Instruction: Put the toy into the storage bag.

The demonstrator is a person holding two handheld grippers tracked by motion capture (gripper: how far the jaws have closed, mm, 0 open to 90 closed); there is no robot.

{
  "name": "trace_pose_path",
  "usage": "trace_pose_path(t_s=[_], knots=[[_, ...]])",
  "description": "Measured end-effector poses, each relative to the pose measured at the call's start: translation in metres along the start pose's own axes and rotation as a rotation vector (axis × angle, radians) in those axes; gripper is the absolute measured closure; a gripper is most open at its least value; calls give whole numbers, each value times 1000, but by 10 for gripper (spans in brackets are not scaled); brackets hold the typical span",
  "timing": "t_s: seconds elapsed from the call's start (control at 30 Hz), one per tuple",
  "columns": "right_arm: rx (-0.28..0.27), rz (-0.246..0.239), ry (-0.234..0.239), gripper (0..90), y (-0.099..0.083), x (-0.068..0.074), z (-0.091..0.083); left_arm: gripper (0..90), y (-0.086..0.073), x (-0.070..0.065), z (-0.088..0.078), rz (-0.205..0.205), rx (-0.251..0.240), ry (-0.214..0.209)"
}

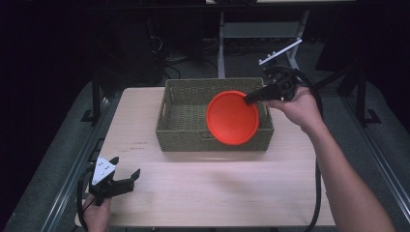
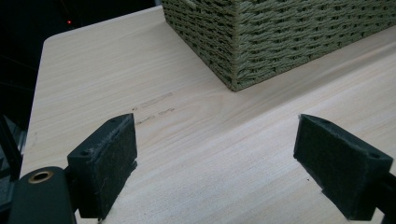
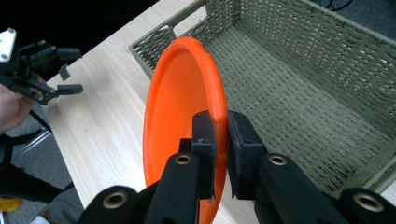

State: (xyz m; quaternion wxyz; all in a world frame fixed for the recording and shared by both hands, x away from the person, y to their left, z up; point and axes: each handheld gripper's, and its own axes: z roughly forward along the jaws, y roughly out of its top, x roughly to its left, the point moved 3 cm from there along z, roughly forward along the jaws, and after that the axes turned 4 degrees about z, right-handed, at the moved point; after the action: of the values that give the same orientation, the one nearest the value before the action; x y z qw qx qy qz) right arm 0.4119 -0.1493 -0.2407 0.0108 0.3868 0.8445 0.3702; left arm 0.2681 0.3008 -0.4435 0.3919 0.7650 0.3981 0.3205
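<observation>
An orange plate [image 1: 232, 117] hangs tilted on edge above the front right part of the green woven basket [image 1: 183, 130]. My right gripper [image 1: 249, 99] is shut on the plate's rim at its upper right; in the right gripper view the two pads [image 3: 205, 135] pinch the orange plate [image 3: 180, 107] from both sides over the basket [image 3: 303, 93]. My left gripper [image 1: 126, 170] rests low at the table's front left, jaws wide open with nothing between them. In the left gripper view its pads [image 2: 105, 158] stand apart over bare wood, short of the basket's corner [image 2: 233, 56].
The light wooden table [image 1: 212, 188] has free room in front of the basket and to its left. The basket's inside looks bare. A metal frame [image 1: 261, 31] and cables stand in the dark behind the table. A cable [image 1: 316, 193] trails along the right forearm.
</observation>
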Motion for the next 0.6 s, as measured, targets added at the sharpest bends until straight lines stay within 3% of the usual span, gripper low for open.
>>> trace_pose_path(t_s=[0.6], knots=[[-13, 51, -1, 822, 23, -21, 13, 128, 1, 0, 2, -3, -5, -3]])
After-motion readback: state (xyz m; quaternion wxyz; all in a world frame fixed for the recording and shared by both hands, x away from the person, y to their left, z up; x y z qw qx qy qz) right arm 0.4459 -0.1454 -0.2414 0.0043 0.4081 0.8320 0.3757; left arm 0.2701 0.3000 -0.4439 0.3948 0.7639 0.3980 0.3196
